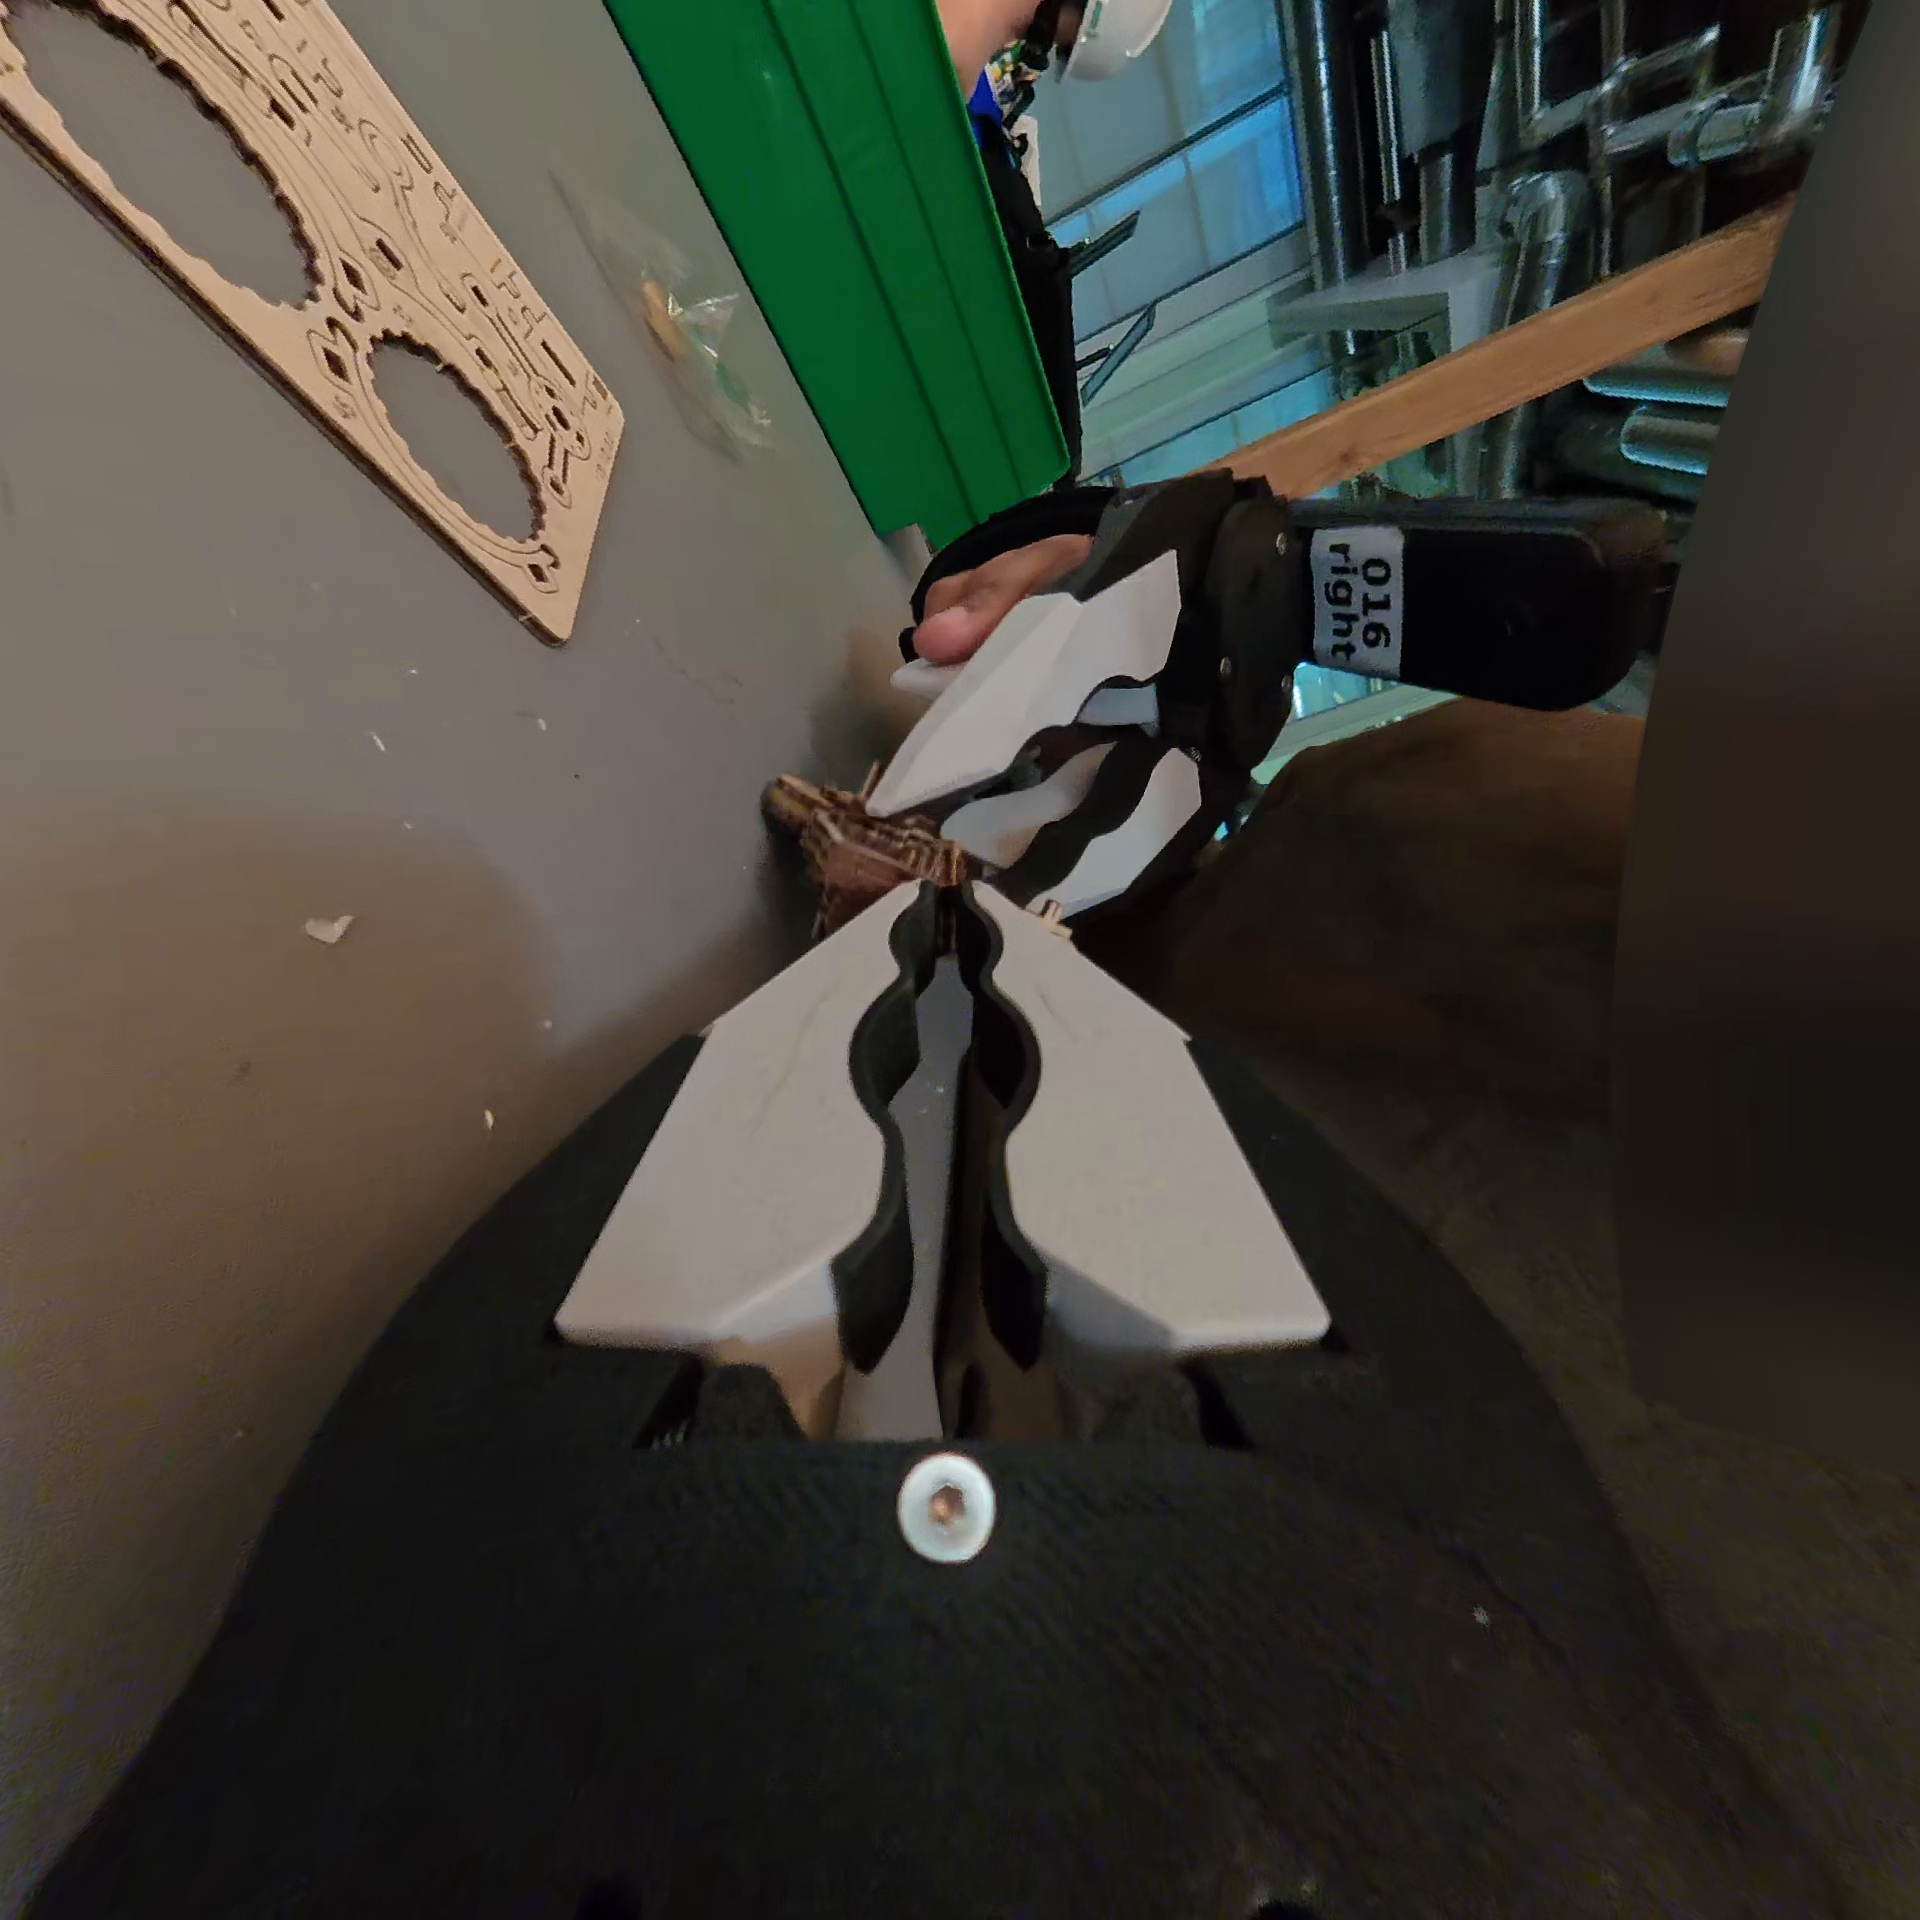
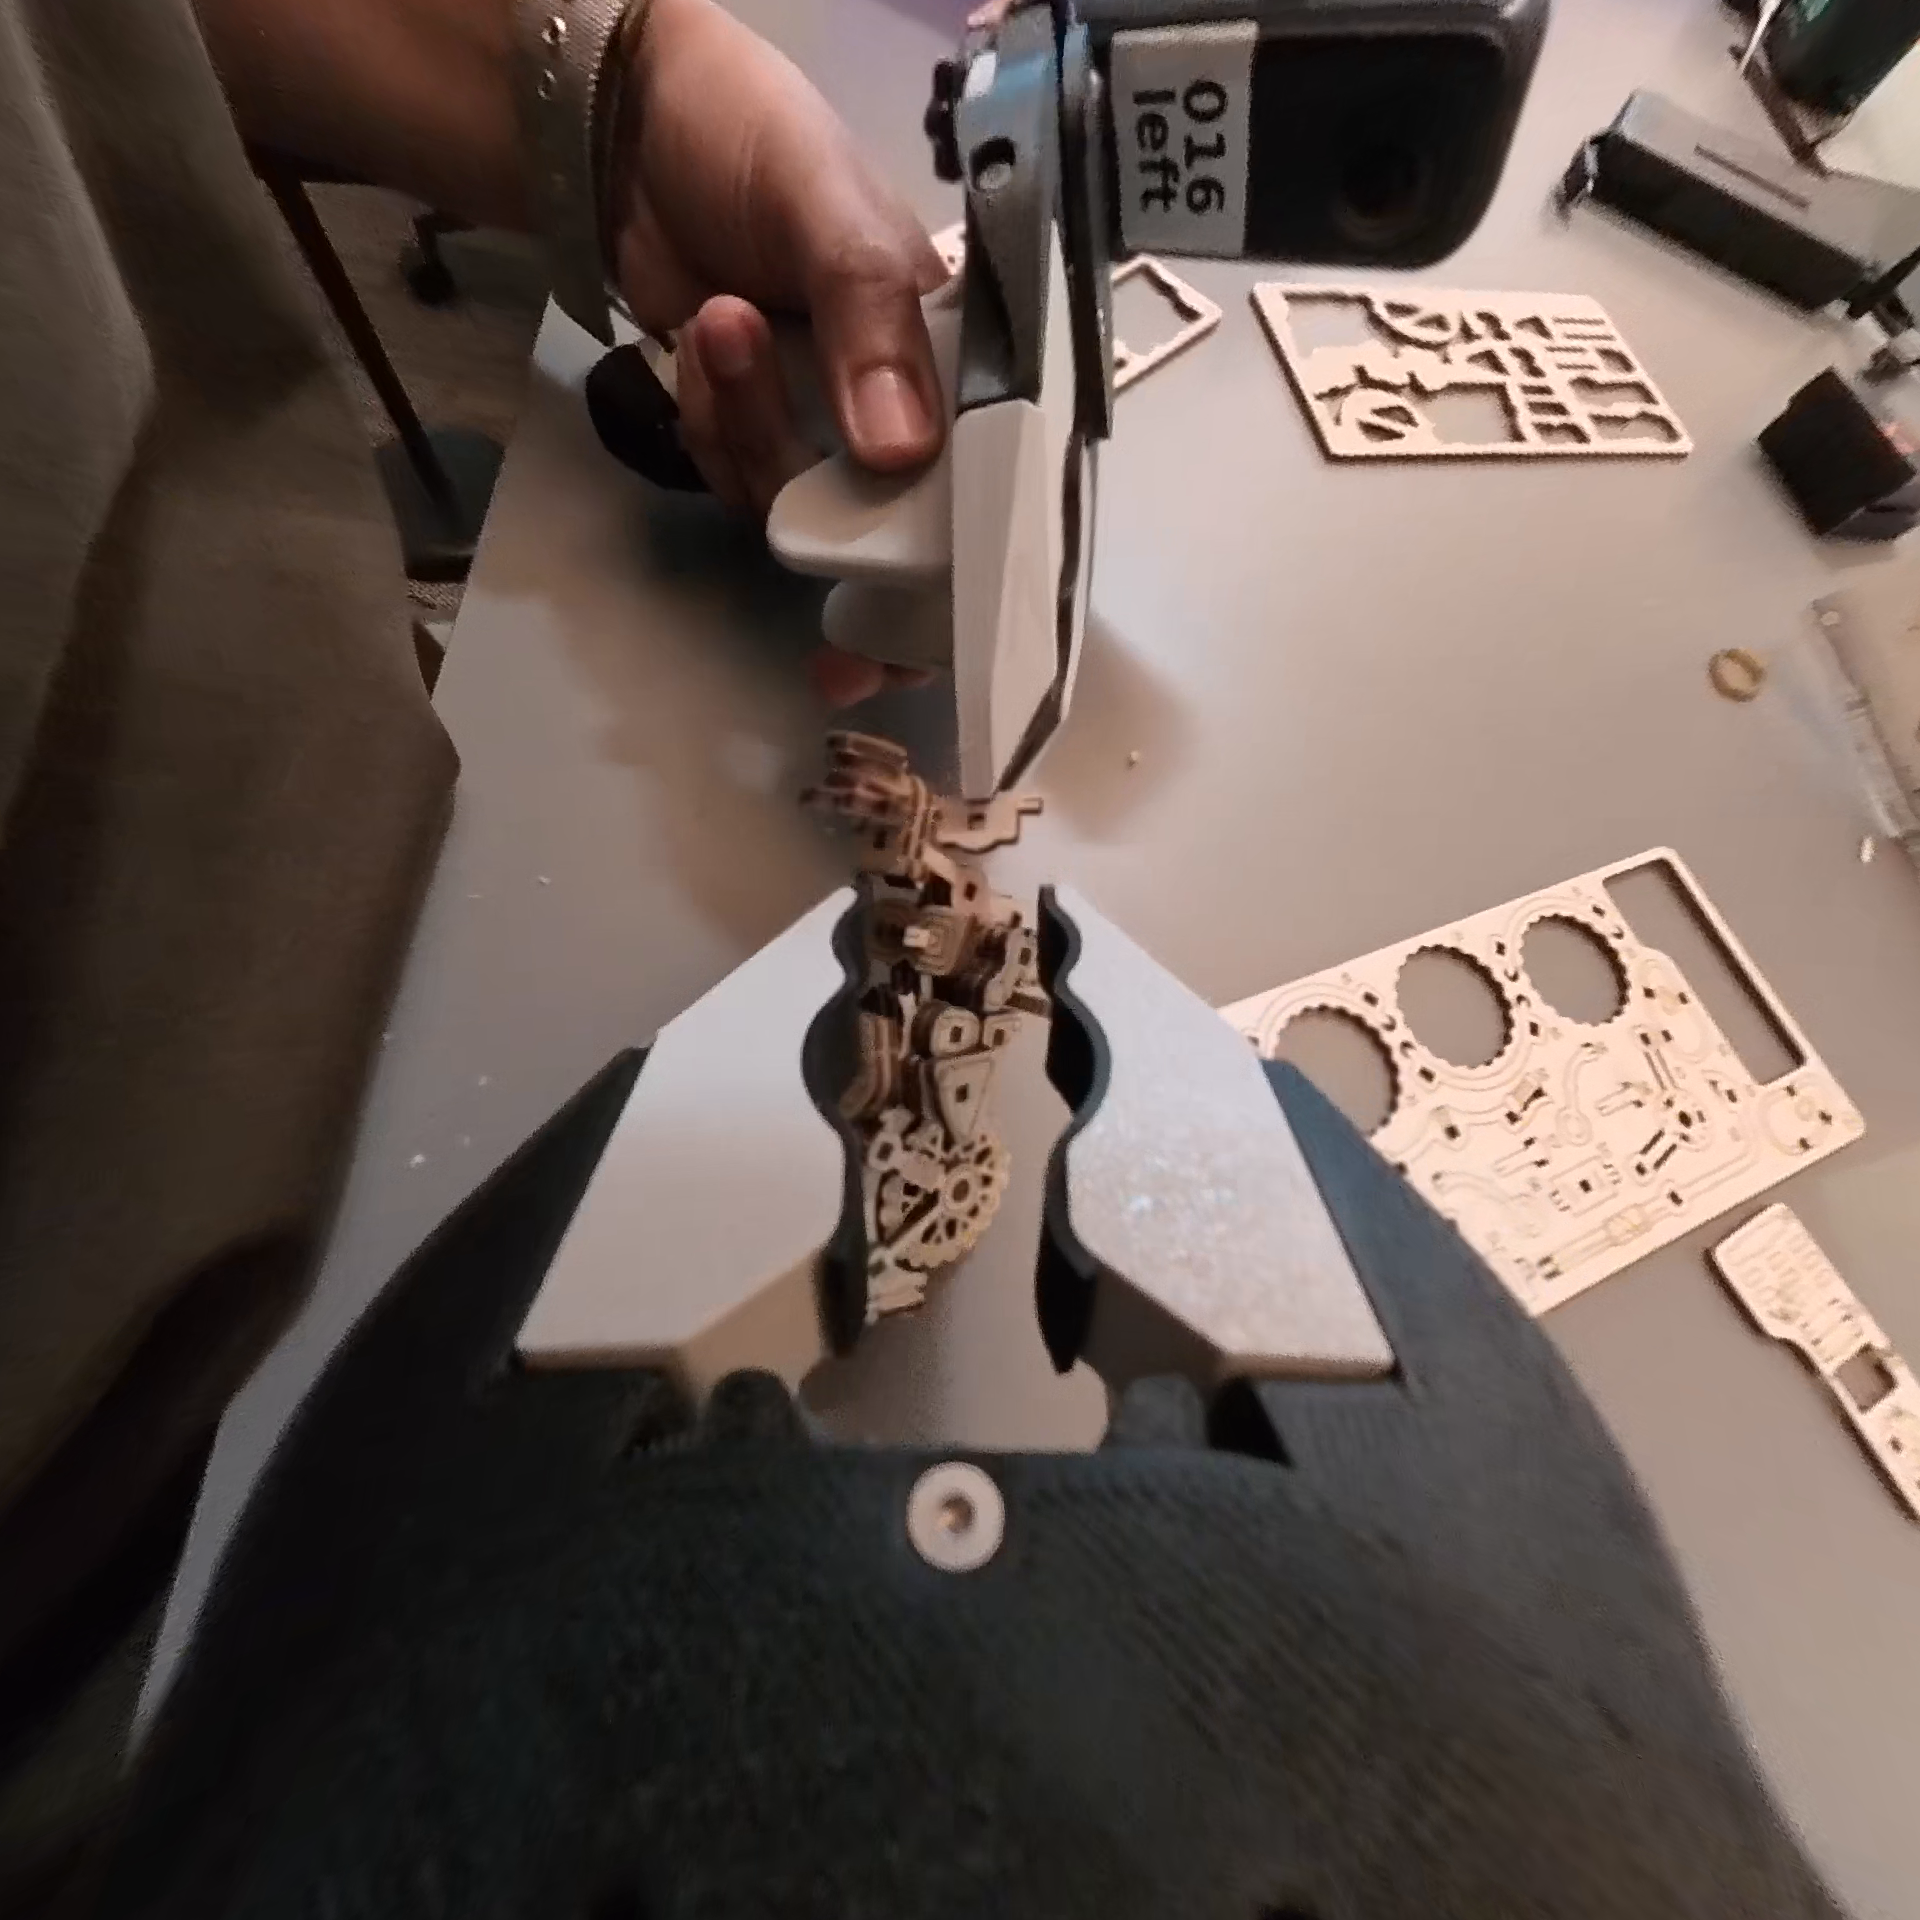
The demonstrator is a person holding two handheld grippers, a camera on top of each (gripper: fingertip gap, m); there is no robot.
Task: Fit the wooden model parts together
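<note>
Between the fingers of right gripper (image 2: 943, 899): wooden model (image 2: 925, 1091), part-built, with gear wheels at its near end; lay against the left finger, with a strip of table showing between it and the right finger.
Right gripper: stood with jaws apart around the model, not clamped on it.
Left gripper (image 2: 997, 774): came down from the far side, closed on a small flat wooden part (image 2: 992, 821) at its very tips.
Small flat wooden part: was held just at the far end of the model, touching it or nearly; could not tell which.
Hand (image 2: 790, 260): was wrapped around the left gripper's handle, thumb on the white trigger.
Grey table (image 2: 1351, 675): carried the model and the loose sheets.
Right side, near: punched wooden sheet (image 2: 1558, 1091) with round toothed holes, lay flat, well apart from the model.
Right side, far: second wooden sheet (image 2: 1455, 364), partly emptied.
Near right edge: narrow wooden strip (image 2: 1818, 1340).
Beyond the round-holed sheet: small ring (image 2: 1008, 670), alone on the table.
Far edge of table, left wrist view: green board (image 1: 883, 260), and a clear plastic bag (image 1: 707, 332) beside it.
</note>
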